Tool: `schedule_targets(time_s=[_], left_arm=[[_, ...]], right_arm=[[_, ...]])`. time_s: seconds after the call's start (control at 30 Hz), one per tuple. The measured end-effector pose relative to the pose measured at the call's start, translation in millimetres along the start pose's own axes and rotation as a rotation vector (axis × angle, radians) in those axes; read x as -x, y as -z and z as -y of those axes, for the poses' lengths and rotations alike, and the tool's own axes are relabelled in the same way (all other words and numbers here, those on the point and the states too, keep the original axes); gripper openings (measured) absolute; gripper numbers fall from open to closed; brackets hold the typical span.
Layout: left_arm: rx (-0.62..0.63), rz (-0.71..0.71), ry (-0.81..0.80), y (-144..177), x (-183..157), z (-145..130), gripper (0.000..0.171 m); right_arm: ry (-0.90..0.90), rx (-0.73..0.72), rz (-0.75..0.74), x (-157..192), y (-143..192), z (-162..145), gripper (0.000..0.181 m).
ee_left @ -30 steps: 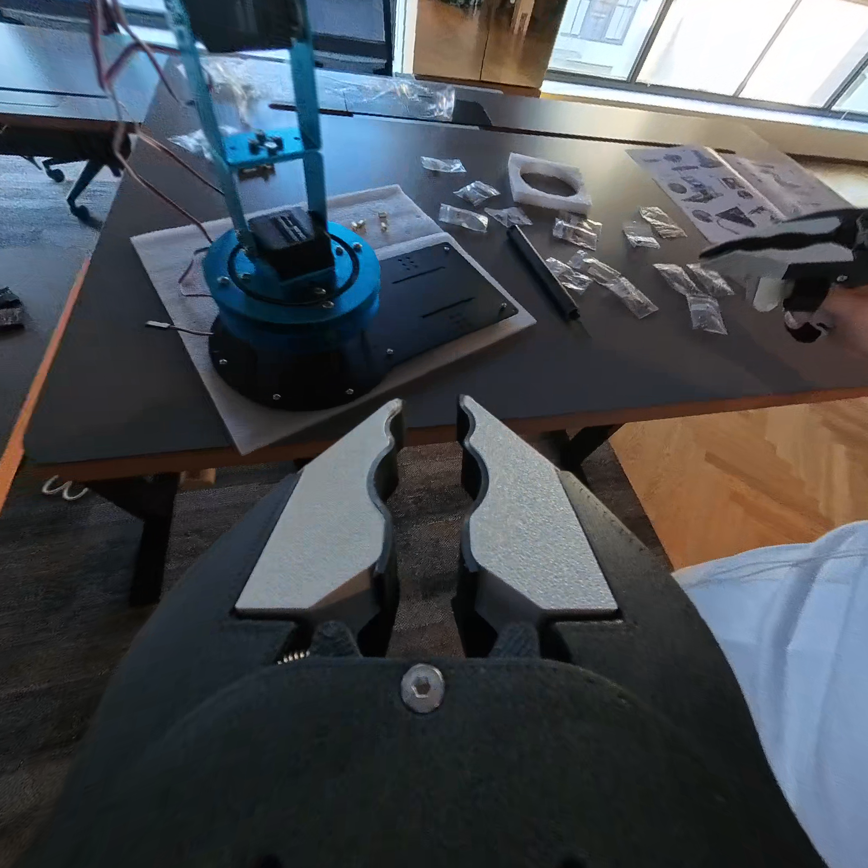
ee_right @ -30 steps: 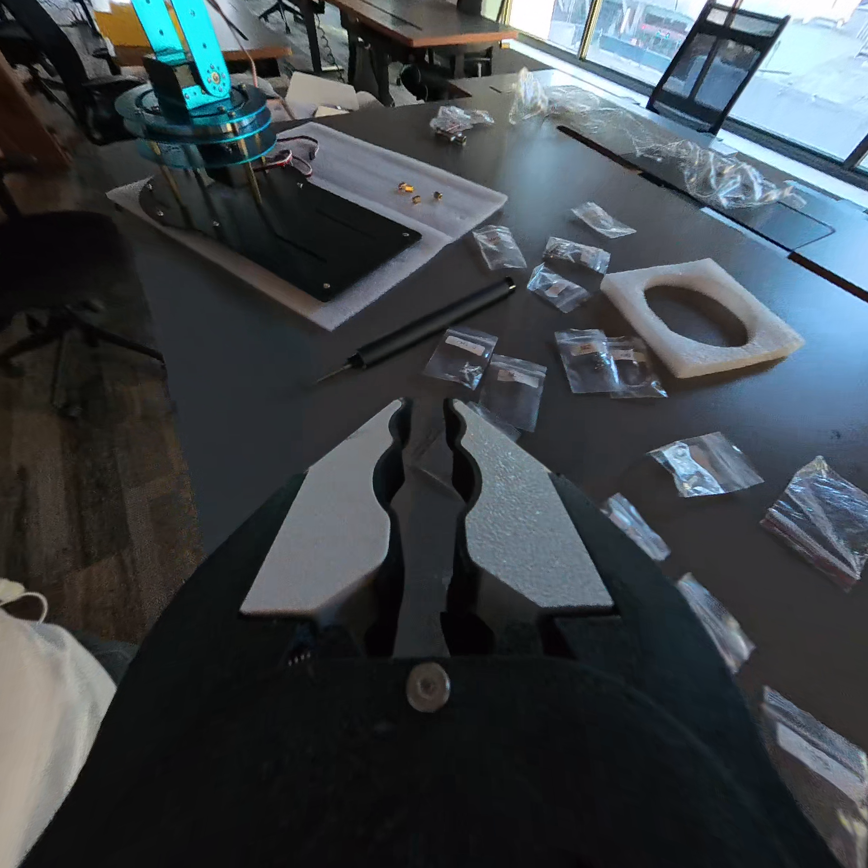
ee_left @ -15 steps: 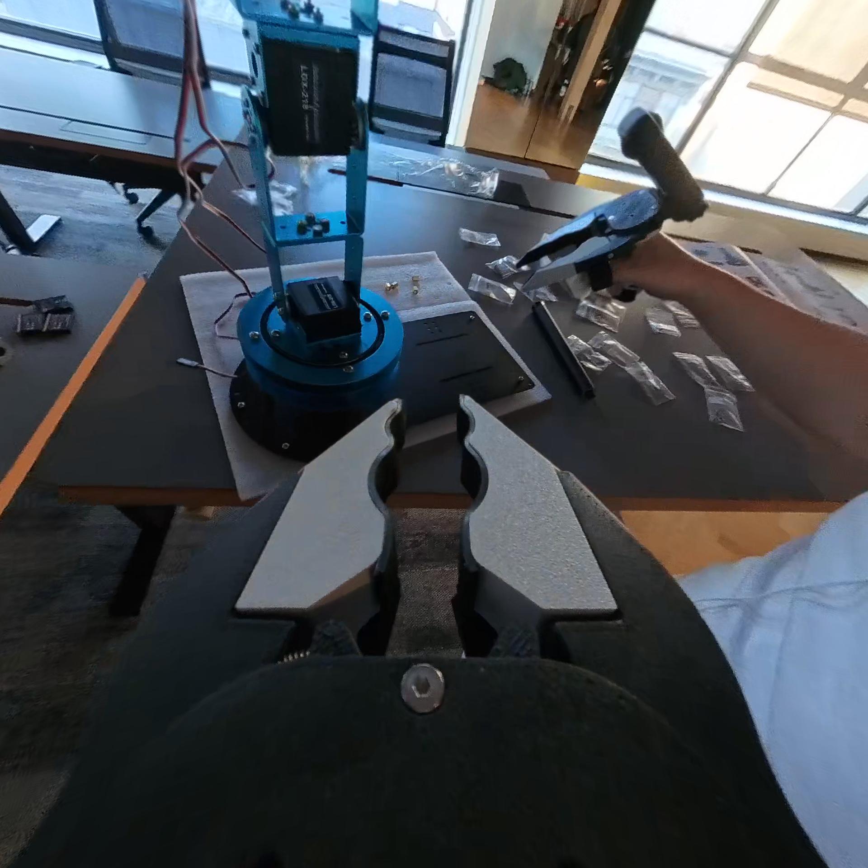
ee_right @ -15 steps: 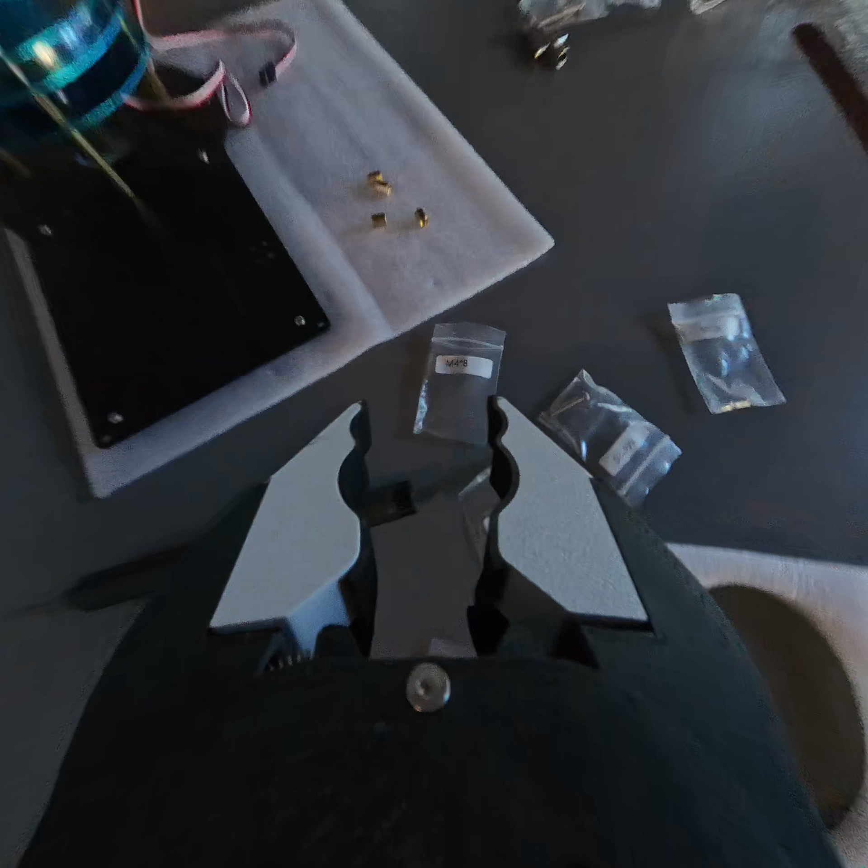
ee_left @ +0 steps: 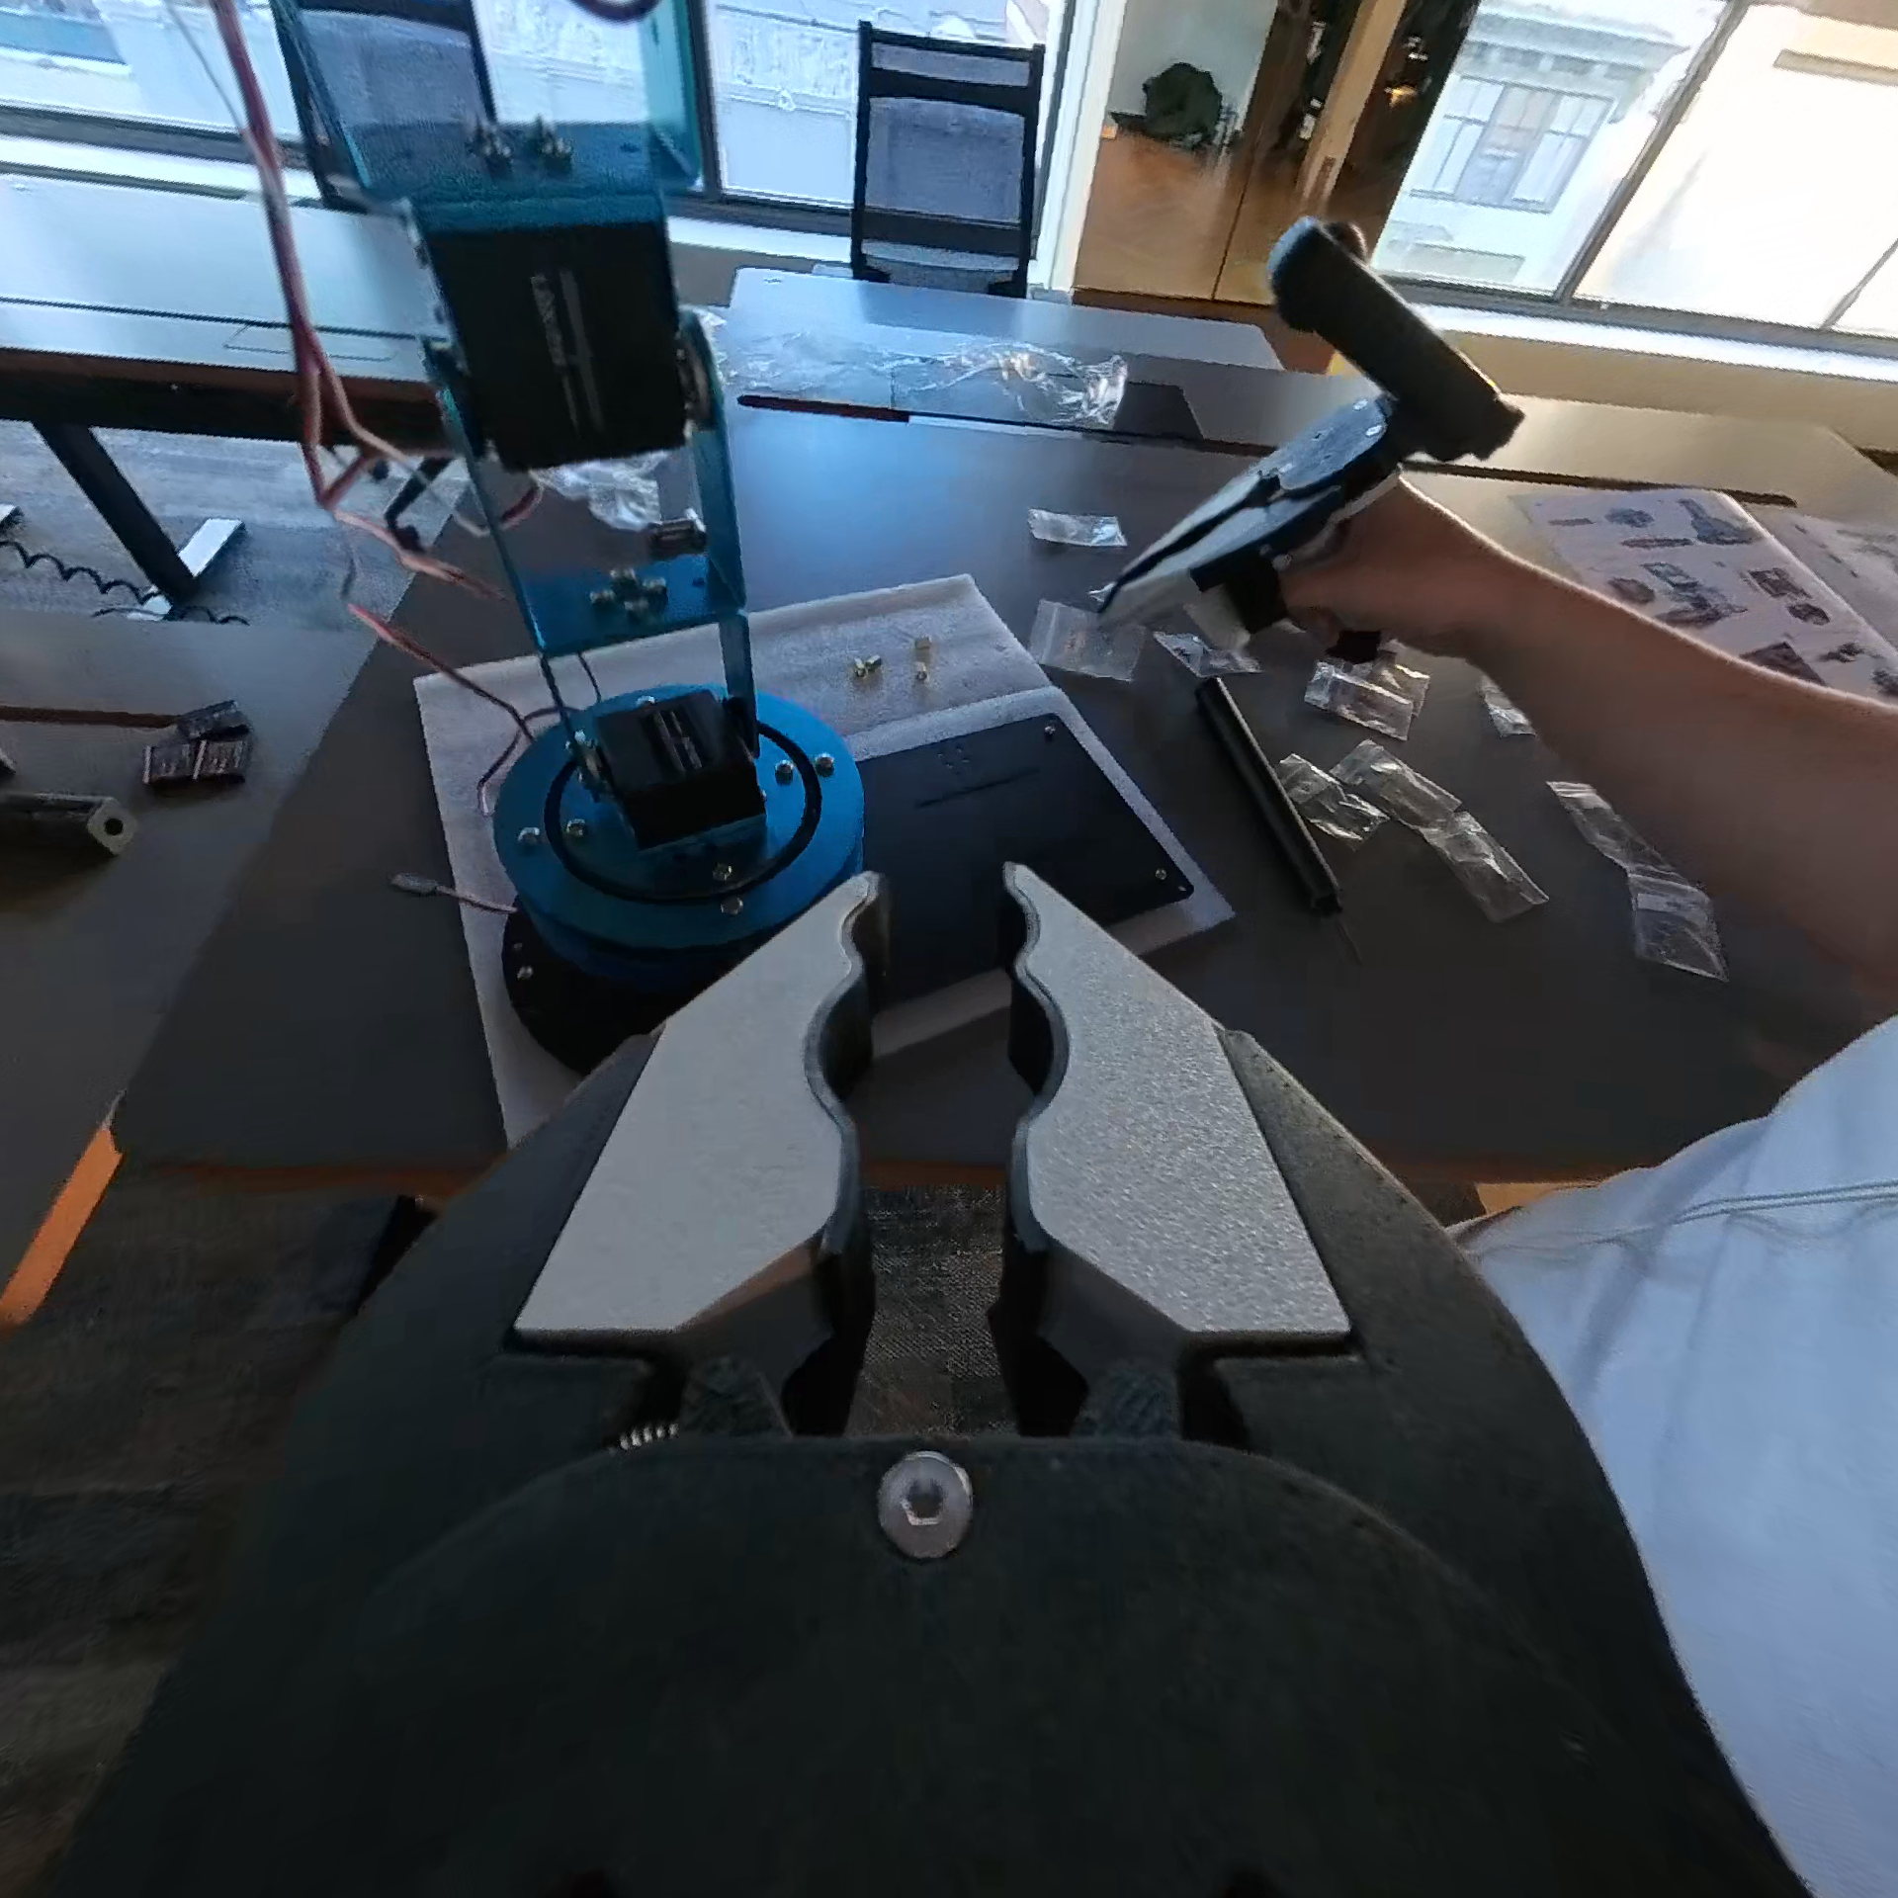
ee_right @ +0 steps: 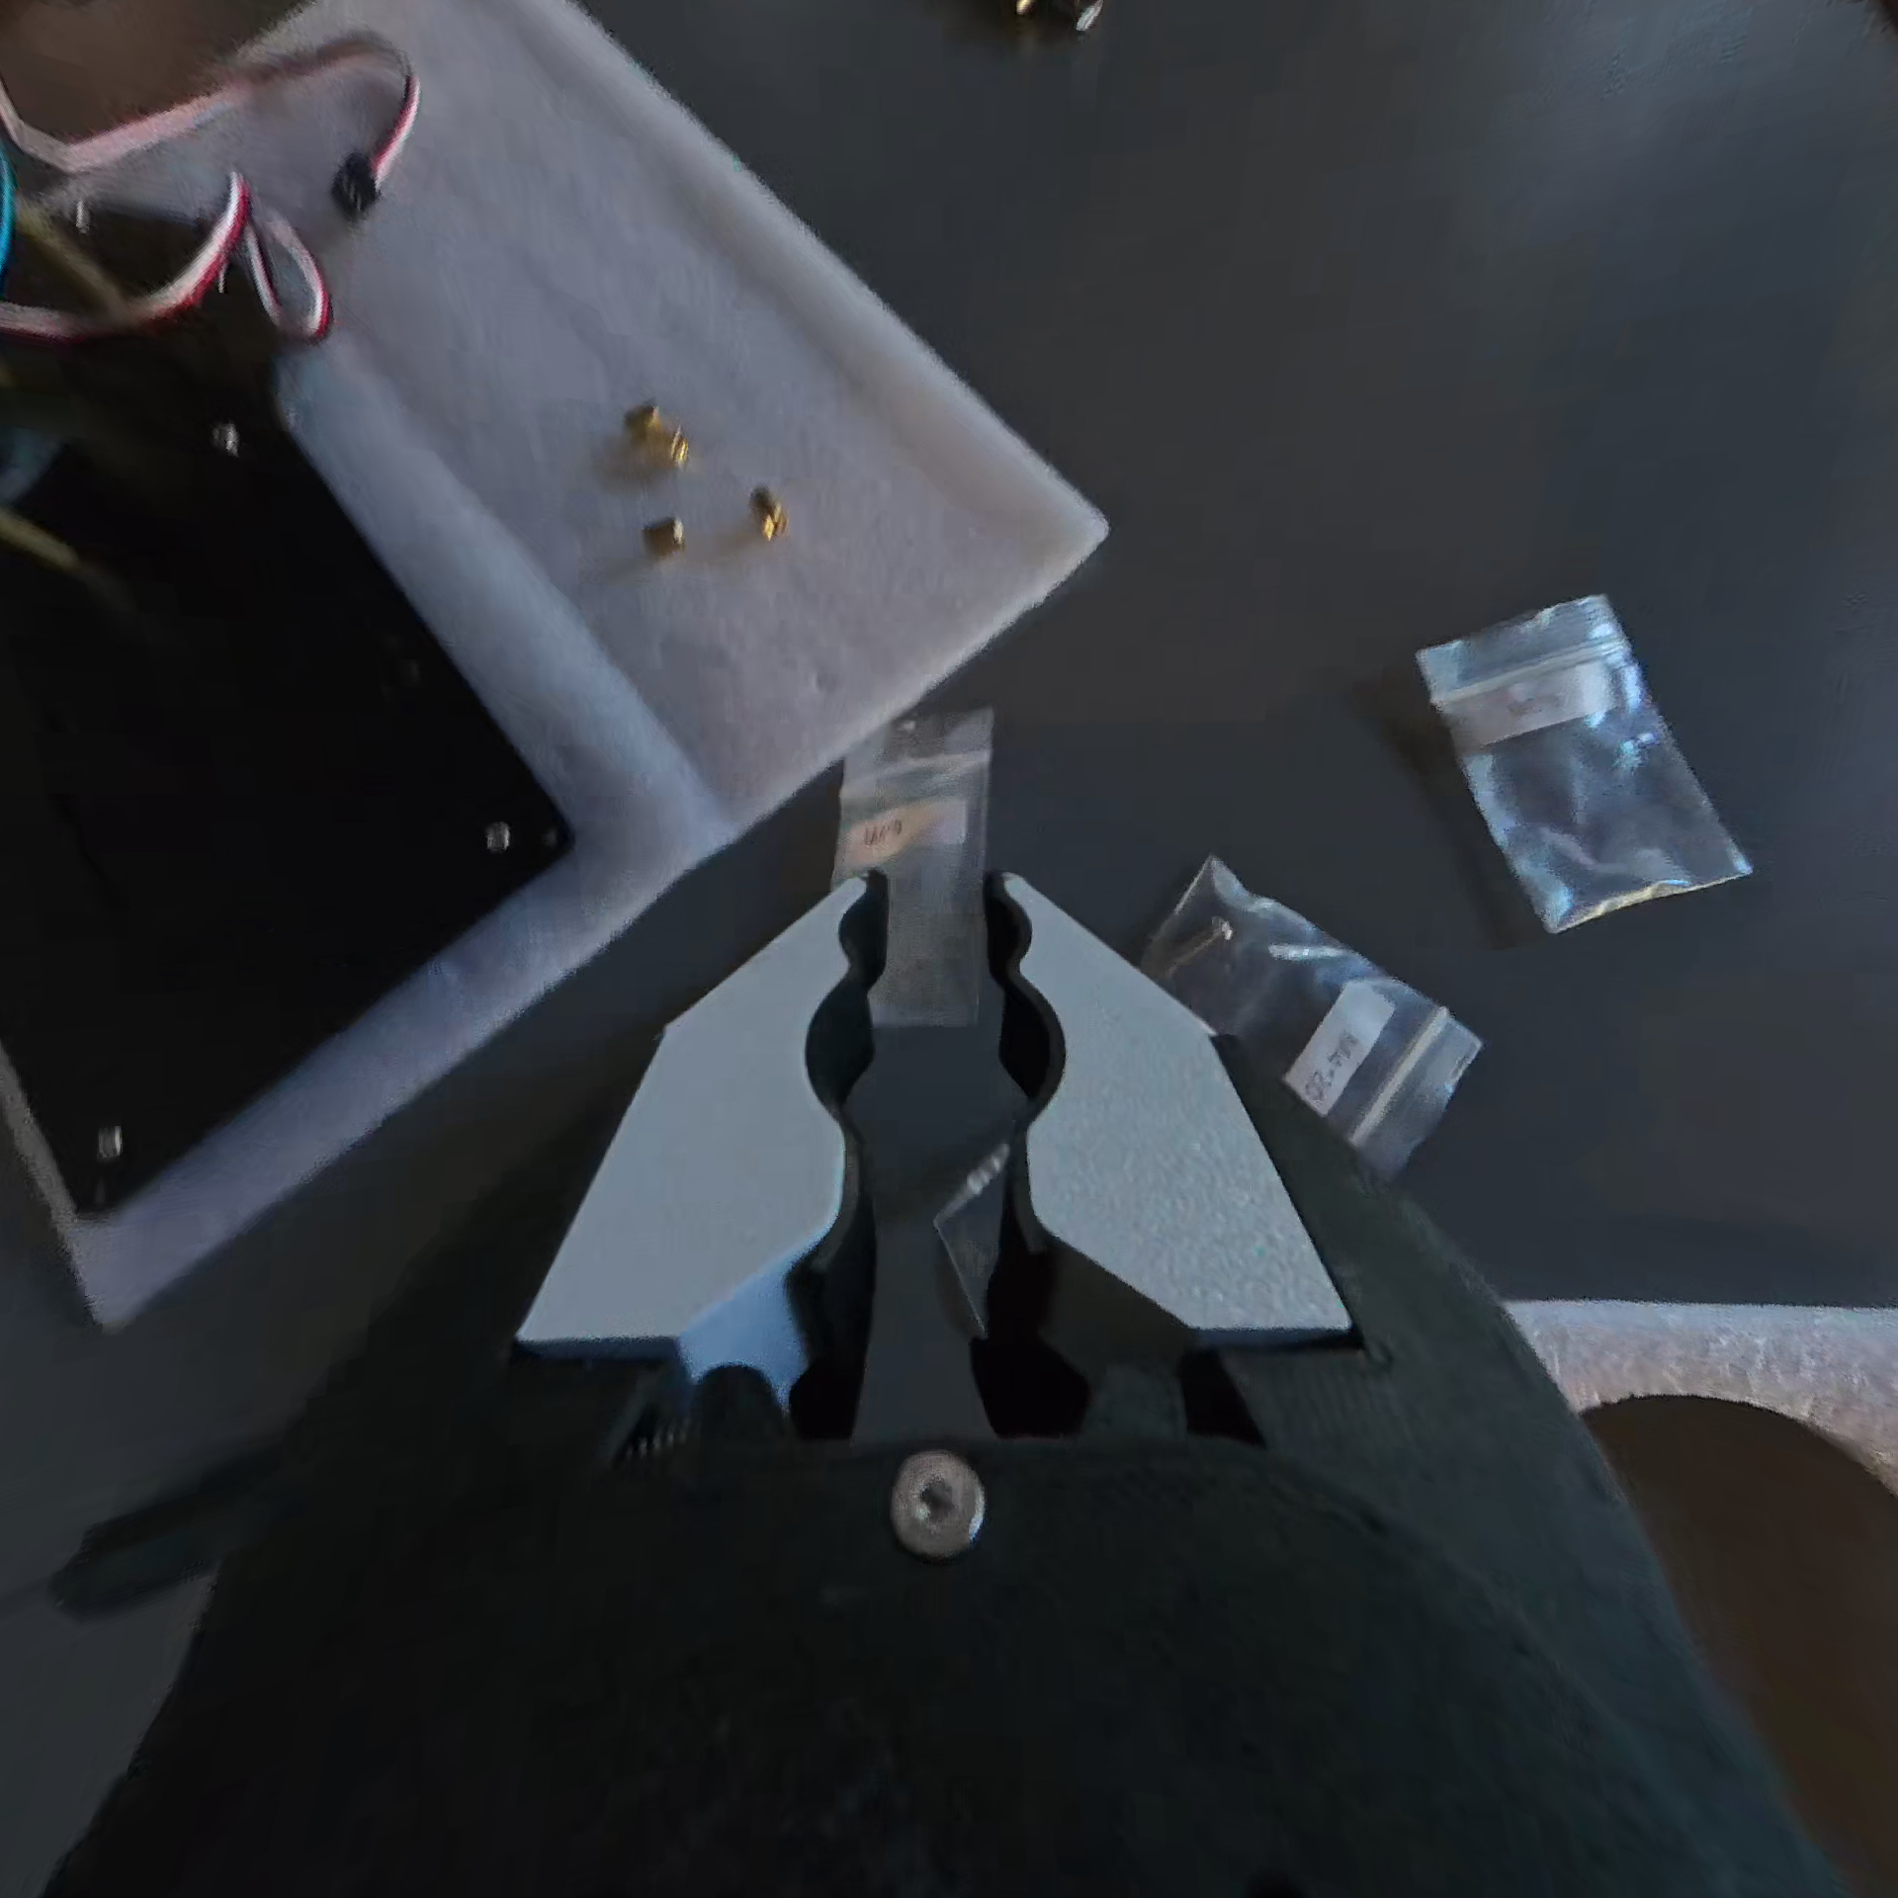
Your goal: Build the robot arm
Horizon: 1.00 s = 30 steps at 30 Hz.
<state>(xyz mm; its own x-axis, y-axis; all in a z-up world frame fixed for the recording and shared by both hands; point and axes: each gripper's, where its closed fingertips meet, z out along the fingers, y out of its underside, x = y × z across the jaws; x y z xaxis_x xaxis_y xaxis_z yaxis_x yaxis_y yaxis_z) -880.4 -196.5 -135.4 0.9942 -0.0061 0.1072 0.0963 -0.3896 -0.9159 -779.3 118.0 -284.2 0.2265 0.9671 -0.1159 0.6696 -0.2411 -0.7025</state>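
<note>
The left gripper hangs over the near edge of the dark table, its two fingers apart with nothing between them. Just ahead of it stands a blue robot arm on a round base, set on a black plate that lies on a white foam sheet.

The right gripper points down at a small clear bag beside the foam sheet's corner. The bag lies between the fingertips, which stand a little apart on either side; whether they touch it cannot be told. The bag carries a white label with blurred print. Two more clear bags with labels lie to the right. Four small brass parts sit on the foam. A black rod and an open booklet lie farther along the table.
</note>
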Motion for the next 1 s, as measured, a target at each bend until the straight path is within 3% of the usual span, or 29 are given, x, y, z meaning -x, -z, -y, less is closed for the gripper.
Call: schedule_targets(time_s=[0.17,0.27,0.43,0.47,0.6,0.7,0.8,1.0], left_arm=[[0.023,-0.08,-0.075,-14,8,8,0.019],[0.036,-0.143,-0.093,-18,15,8,0.019],[0.038,-0.218,-0.126,-13,31,7,0.02],[0.036,-0.223,-0.134,-11,34,6,0.02],[0.041,-0.235,-0.128,-4,49,3,0.021],[0.032,-0.258,-0.116,-1,55,3,0.021],[0.023,-0.274,-0.105,-3,58,3,0.021],[0.039,-0.31,-0.079,-9,53,-4,0.022]], right_arm=[[-0.063,0.042,-0.13,-6,-11,7,0.015],[-0.053,0.05,-0.159,-5,-9,5,0.03],[-0.156,0.159,-0.067,2,-6,-15,0.063],[-0.131,0.156,-0.063,5,-6,-16,0.063],[-0.053,0.164,-0.194,5,-4,-23,0.033],[-0.118,0.133,-0.306,4,-4,-22,0.021],[-0.254,0.096,-0.406,3,-7,-20,0.022],[-0.369,0.09,-0.396,13,-8,-19,0.038]])
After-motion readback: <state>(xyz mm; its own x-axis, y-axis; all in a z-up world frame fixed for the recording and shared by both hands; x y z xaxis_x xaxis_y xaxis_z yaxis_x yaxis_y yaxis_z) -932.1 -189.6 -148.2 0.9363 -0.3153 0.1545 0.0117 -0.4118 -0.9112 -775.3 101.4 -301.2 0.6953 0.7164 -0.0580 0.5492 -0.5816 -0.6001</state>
